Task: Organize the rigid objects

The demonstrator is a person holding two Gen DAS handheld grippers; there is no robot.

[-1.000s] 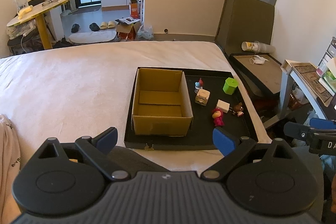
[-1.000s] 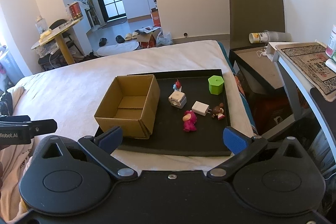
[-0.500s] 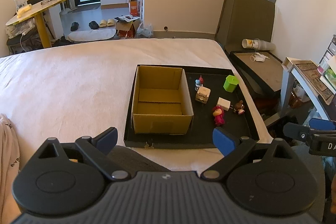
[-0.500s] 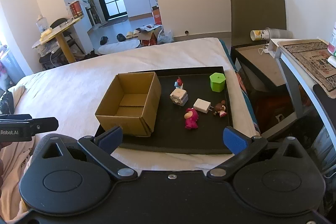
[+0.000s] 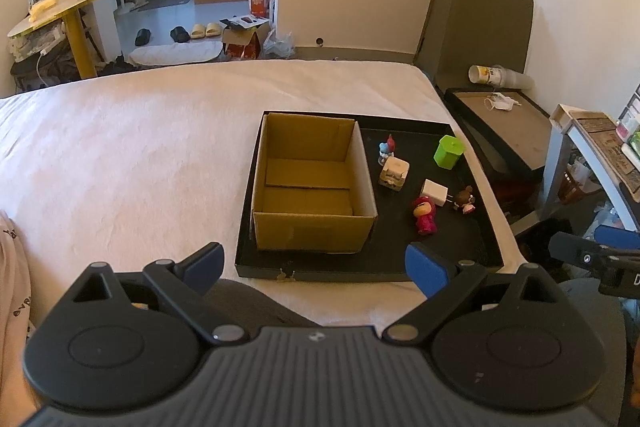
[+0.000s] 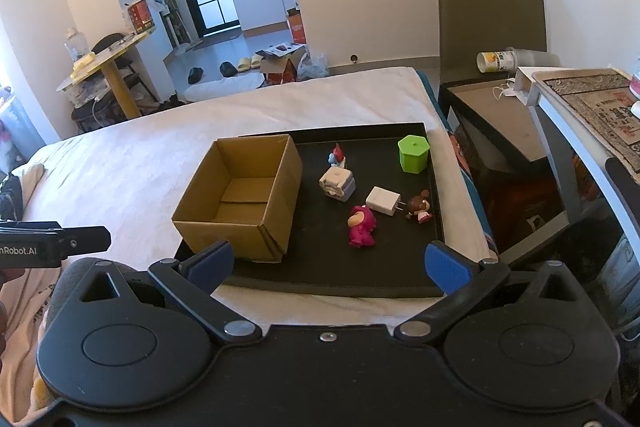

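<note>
Both grippers gape before one cardboard box [image 5: 312, 187] and six trinkets.

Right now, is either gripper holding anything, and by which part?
Nothing is held. The left gripper and right gripper are both open and empty, short of the black tray.

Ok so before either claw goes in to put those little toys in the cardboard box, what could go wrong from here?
1. The white charger lies close between the pink figure and the brown bear figure; an open claw reaching for one may knock its neighbours.
2. The small blue and red figure stands right behind the white cube toy, so it could topple easily.
3. The cardboard box looks empty and light; a bump may slide it along the black tray.
</note>
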